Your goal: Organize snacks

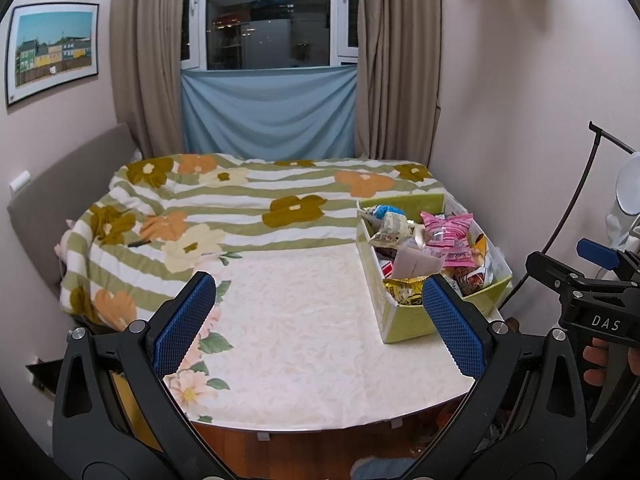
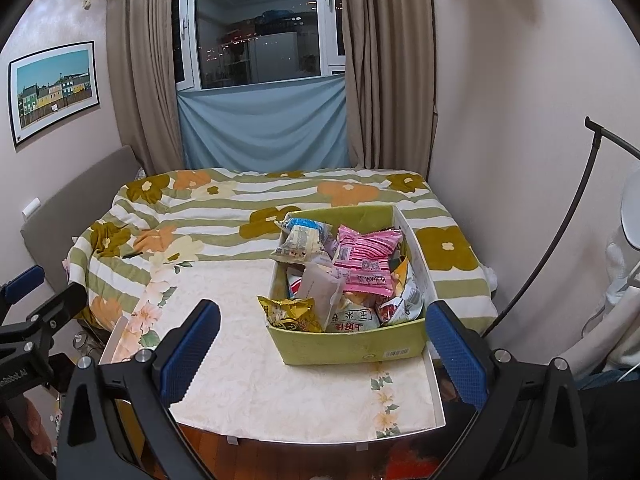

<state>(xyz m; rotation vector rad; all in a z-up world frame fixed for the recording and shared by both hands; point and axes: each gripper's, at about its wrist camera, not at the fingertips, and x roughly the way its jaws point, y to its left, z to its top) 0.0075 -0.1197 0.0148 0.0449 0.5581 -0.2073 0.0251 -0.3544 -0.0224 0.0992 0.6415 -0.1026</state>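
Note:
A green cardboard box [image 2: 352,346] stands at the right side of a white table [image 2: 248,380] and is piled with several snack packets. On top lie a pink packet [image 2: 366,258], a yellow packet [image 2: 290,314] and a pale packet [image 2: 300,242]. The same green box [image 1: 408,322] and pink packet [image 1: 448,234] show in the left wrist view. My left gripper [image 1: 318,326] is open over the table's left-middle, nothing between its fingers. My right gripper [image 2: 324,358] is open just in front of the box's near wall, empty.
A floral striped quilt [image 1: 224,200] covers the bed behind the table. Curtains and a window with blue cloth [image 1: 268,116] stand at the back. A wall runs close on the right, with a black lamp stand [image 2: 560,232]. Wooden floor [image 2: 280,460] lies below the table's front edge.

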